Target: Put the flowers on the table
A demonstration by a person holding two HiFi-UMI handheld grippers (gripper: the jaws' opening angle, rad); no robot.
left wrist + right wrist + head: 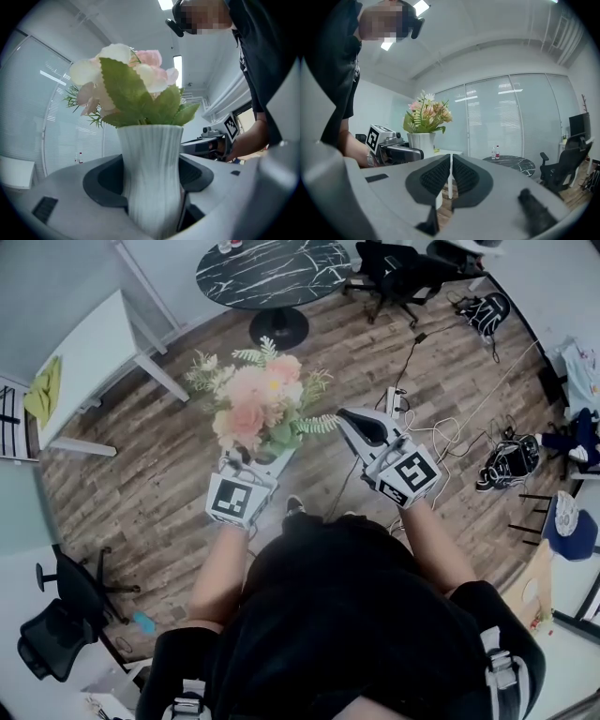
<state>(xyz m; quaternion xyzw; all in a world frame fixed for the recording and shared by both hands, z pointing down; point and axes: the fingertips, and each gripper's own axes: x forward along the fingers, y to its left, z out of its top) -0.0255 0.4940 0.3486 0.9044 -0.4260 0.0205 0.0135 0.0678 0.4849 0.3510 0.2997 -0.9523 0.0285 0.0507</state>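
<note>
Left hand-held gripper (255, 463) is clamped on the white ribbed vase (151, 173), which stands upright between its jaws. The flowers (258, 399) sit directly above the jaws. Right hand-held gripper (451, 174) is just right of the vase, jaws together, holding nothing.

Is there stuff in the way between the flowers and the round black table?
Nothing visible. The left gripper holds the vase of flowers, and only bare wood floor shows between it and the round black table. The office chair and cables sit off to the right.
</note>
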